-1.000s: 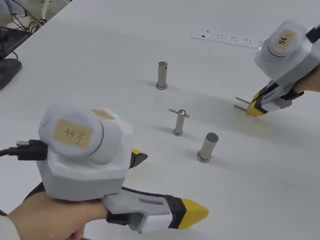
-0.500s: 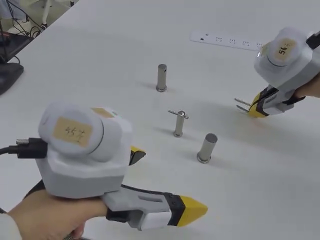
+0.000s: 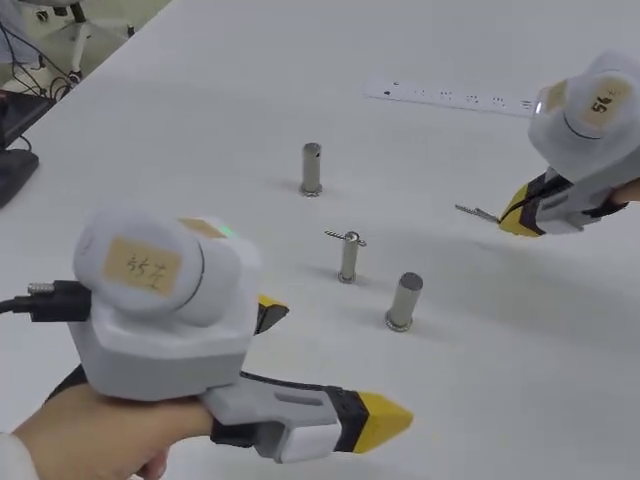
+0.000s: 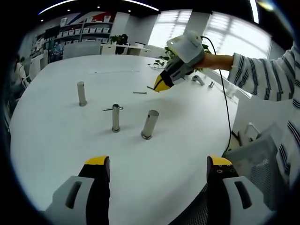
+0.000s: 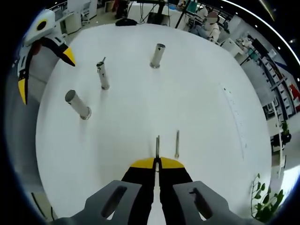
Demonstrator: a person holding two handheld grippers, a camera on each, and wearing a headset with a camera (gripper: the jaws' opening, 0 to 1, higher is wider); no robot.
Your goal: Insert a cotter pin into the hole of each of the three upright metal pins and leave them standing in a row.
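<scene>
Three steel pins stand upright in a row on the white table: a far pin, a middle pin and a near pin. A cotter pin sits crosswise through the top of the middle pin. Right of the row, my right gripper hovers low and is shut on a second cotter pin, whose end points toward the row. A third cotter pin lies loose on the table just beside it. My left gripper is held open in front of the near pin with nothing between its jaws.
A white power strip lies at the back of the table. The table's left edge drops to a floor with cables and a chair base. A person's striped sleeve holds the right gripper.
The head camera has shifted. My right gripper has drifted slightly up and away from the row, still holding its cotter pin. The left gripper and the three pins have stayed put.
</scene>
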